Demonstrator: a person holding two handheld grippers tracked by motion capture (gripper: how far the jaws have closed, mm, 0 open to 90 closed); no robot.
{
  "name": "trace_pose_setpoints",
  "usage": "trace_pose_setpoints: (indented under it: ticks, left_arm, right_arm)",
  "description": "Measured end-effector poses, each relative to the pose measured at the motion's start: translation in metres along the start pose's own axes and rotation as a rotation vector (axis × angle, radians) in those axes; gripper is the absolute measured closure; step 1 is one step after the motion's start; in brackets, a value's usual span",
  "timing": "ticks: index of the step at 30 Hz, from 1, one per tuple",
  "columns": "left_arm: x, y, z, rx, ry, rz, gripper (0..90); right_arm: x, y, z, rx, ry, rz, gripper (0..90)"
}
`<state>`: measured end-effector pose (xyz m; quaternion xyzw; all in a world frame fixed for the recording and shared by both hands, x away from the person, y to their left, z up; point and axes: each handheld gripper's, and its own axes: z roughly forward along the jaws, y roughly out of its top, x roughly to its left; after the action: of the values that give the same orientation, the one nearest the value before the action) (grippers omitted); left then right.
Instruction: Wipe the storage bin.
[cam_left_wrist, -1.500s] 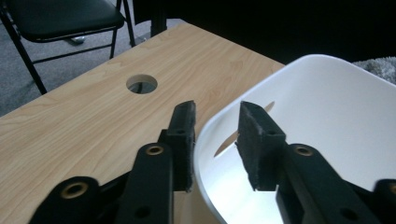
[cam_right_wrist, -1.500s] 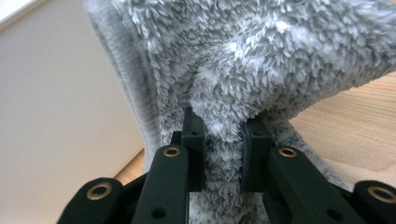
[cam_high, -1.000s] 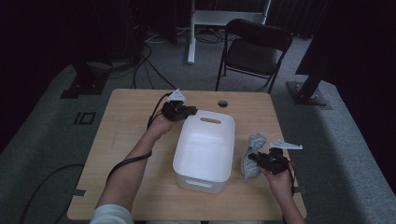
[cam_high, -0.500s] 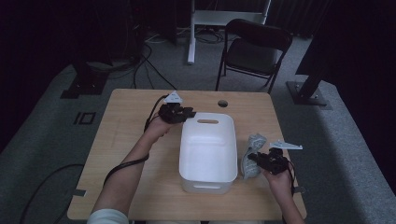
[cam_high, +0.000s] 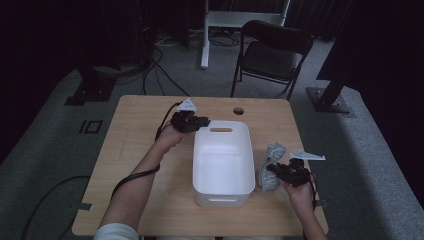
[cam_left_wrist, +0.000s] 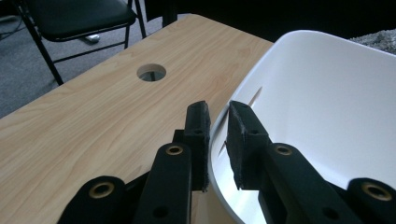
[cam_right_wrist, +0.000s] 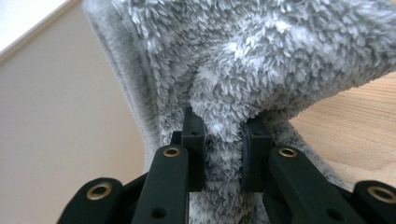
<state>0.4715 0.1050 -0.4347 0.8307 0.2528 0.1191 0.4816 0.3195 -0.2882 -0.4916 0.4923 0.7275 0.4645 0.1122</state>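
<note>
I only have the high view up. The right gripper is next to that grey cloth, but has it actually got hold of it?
Observer: Yes. In the right gripper view, the right gripper has both jaws pinched on a fold of the fluffy grey cloth.
Operator: And the left one, is it on the white tub or just beside it?
Observer: The left gripper view shows the left gripper straddling the rim of the white tub, one jaw outside, one inside.
Operator: Is it squeezing the rim?
Observer: A gap shows between the inner jaw and the wall, so it is not clamped there.
</note>
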Motion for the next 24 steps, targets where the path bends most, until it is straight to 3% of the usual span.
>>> trace_pose_setpoints:
  ticks: [14, 18, 20, 24]
  left_arm:
    - [-0.005, -0.015, -0.026, 0.0, 0.037, -0.014, 83.8]
    - [-0.005, -0.016, -0.024, -0.015, 0.05, -0.018, 80.3]
    - [-0.003, -0.015, -0.022, -0.009, 0.035, -0.031, 77.5]
    - [-0.003, -0.015, -0.018, 0.016, 0.036, -0.018, 75.2]
  right_arm:
    - [0.0, 0.001, 0.001, 0.001, 0.0, 0.004, 76.0]
    - [0.0, 0.001, 0.001, -0.001, 0.004, 0.006, 76.0]
    - [0.0, 0.001, 0.0, -0.004, 0.004, 0.009, 76.0]
    - [-0.001, 0.0, 0.0, -0.003, 0.003, 0.008, 76.1]
